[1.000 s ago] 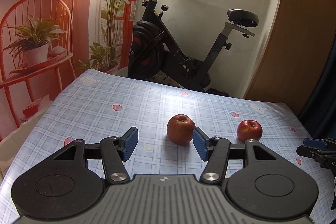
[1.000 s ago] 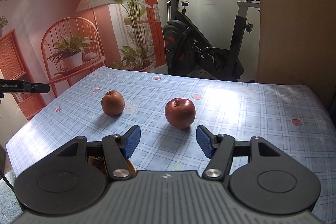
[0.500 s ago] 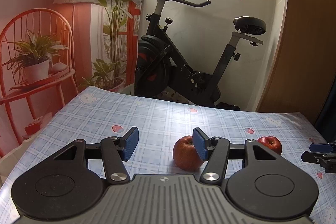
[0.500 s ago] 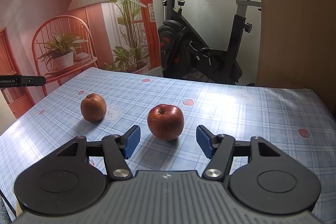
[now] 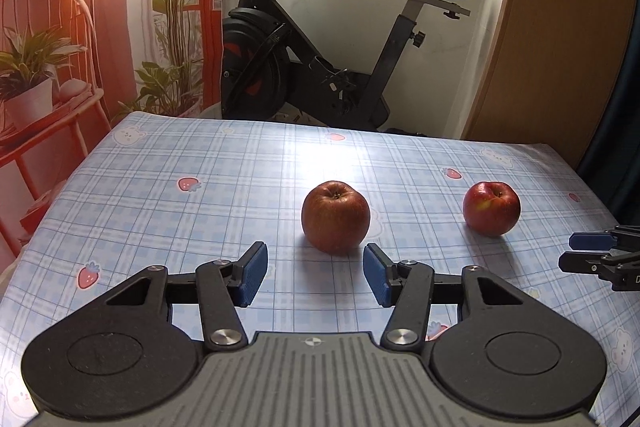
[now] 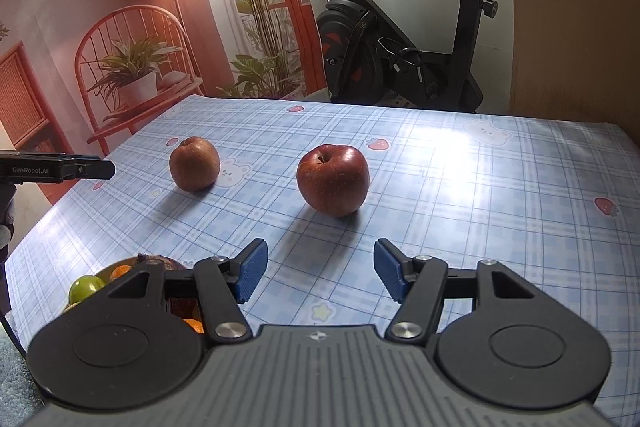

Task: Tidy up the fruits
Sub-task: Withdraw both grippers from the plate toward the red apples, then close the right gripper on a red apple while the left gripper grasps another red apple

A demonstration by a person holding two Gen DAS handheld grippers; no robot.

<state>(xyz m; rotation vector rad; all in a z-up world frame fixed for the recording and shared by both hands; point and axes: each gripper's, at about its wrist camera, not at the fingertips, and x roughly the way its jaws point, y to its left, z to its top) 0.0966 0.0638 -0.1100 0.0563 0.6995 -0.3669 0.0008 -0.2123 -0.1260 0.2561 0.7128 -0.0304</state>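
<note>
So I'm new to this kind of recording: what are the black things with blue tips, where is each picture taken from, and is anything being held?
There is no robot here. A person holds a hand tool in each hand, each with a two-finger claw and a wide-angle camera looking along the fingers. The blue tips are the pads.

One picture looks over the left claw, the other over the right claw. Each tool also shows at the edge of the other's picture.

On the blue checked tablecloth lie two apples. The duller apple sits just ahead of the left claw, the shinier red apple ahead of the right. Beside the right tool a bowl of fruit peeks out, mostly hidden.

Nothing is held. The left claw's jaws are closing, nothing between them yet; the right claw is open.
</note>
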